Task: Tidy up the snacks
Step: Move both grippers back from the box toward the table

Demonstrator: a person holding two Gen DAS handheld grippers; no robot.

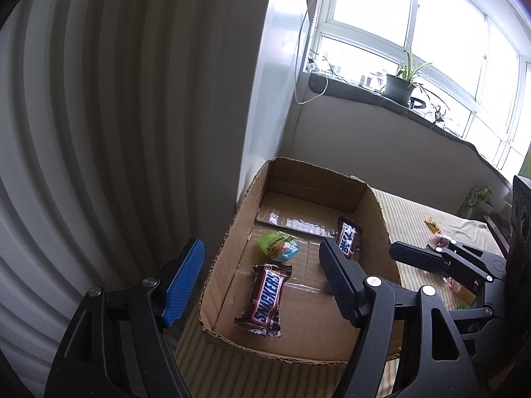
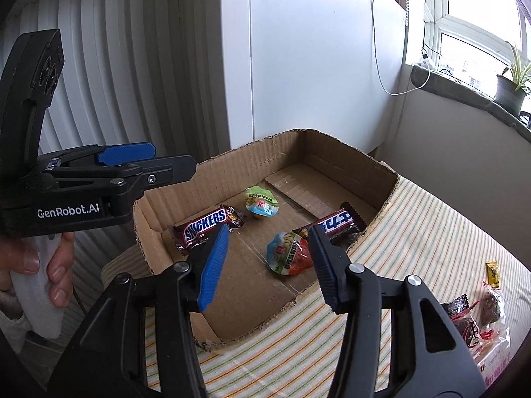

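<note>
Your left gripper point(image 1: 262, 285) and right gripper point(image 2: 268, 265) both hold their fingers spread, pinching nothing. The cardboard box point(image 2: 332, 152) on the striped counter point(image 2: 431, 225) contains two Snickers bars point(image 2: 205, 225) and two round wrapped snacks point(image 2: 287, 253). More snacks point(image 2: 478, 318) lie outside, far right.

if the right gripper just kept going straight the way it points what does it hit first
Most likely the red and green jelly cup lying on the floor of the cardboard box. It sits between the open fingers of the right gripper, though depth is hard to judge.
</note>
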